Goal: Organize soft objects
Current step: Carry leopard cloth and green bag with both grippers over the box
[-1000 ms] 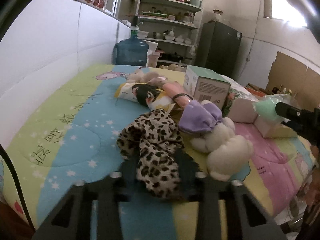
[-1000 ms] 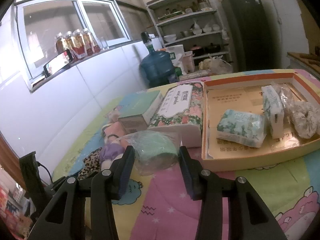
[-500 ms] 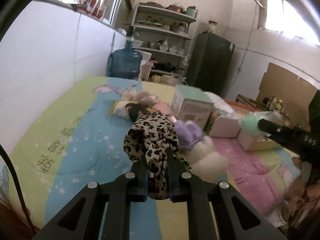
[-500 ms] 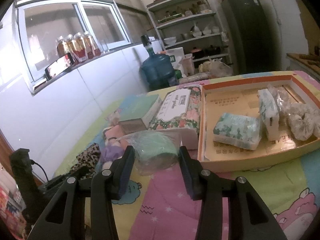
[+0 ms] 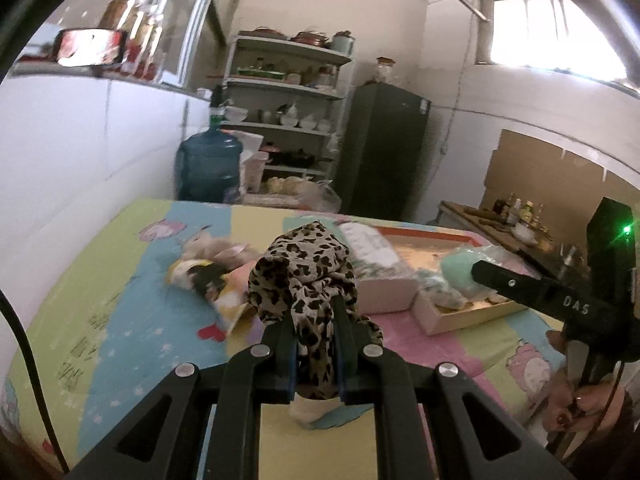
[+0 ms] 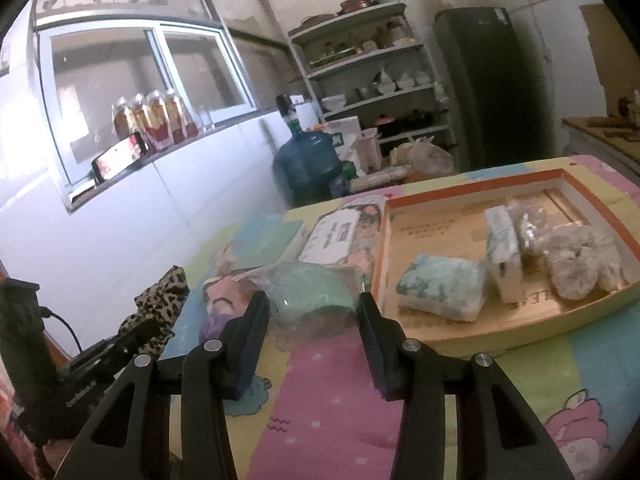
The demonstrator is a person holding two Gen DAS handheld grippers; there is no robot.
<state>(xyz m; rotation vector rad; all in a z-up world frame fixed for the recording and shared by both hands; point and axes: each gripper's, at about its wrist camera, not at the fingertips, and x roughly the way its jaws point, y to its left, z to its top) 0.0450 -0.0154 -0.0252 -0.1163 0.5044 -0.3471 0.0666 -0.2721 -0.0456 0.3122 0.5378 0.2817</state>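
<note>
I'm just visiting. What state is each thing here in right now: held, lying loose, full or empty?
Left claw: shut on the leopard-print cloth, lifted off the bed.
Right claw: gripping the bagged green item.
Orange-rimmed tray: lying on the bed, partly filled with packets.
Doll: lying loose on the bedspread.

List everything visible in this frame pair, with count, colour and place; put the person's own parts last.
Leopard cloth: one, tan-black, lifted off the quilt.
Bagged green item: one, mint, in clear plastic.
Tray: one, orange-rimmed, on the quilt's right.
Packs in tray: several, pale green-white.
Floral tissue box: one, left of the tray.
Doll: one, multicoloured, lying on the quilt.
Quilt: one, pastel cartoon print.
Water jug: one, blue, by the shelves.
Fridge: one, dark.
Left tongs: shut on the leopard cloth.
Right tongs: shut on the bagged green item.
</note>
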